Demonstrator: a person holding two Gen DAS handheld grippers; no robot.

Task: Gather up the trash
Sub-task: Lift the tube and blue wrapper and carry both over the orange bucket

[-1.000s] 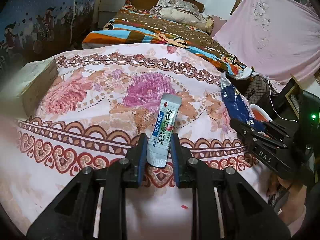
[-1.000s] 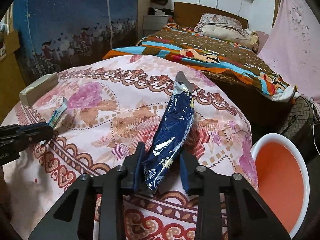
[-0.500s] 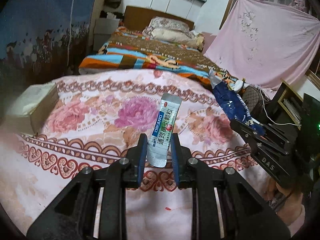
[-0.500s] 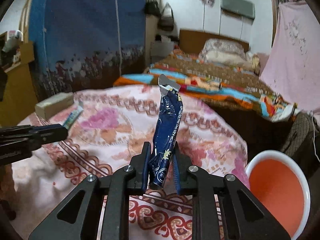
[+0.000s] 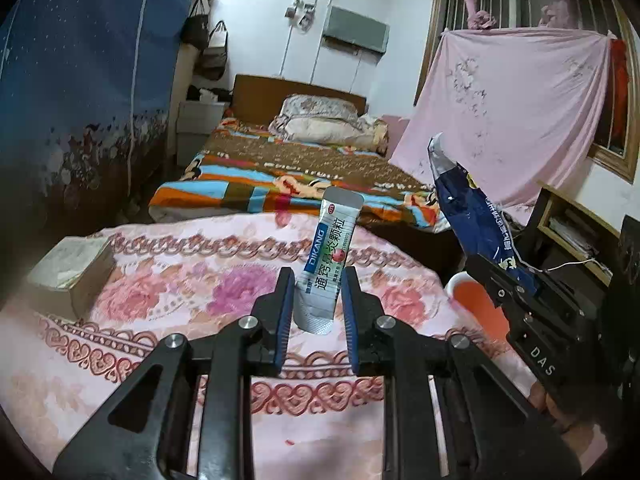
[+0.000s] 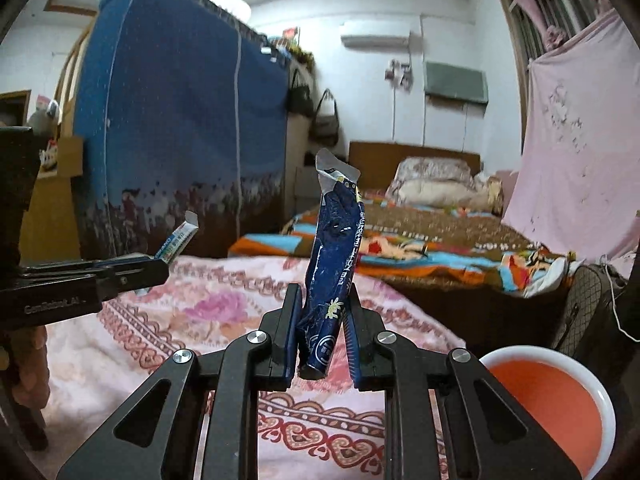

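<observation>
Bedroom, floral pink tablecloth [image 5: 168, 280] in foreground, striped bed [image 5: 280, 176] far behind. Orange bin [image 6: 552, 400] near right, beside table. Both tools now lifted clear of cloth, higher than a second ago. Right gripper [image 6: 322, 336] pinches navy snack wrapper [image 6: 334, 264], upright. Left gripper [image 5: 316, 304] pinches white sachet [image 5: 330, 256], raised above cloth.

both grippers [image 5: 314, 312] [image 6: 322, 334]: black frames w/ silver screws, blue finger pads [image 5: 282, 322]; white "das" lettering on right.
</observation>
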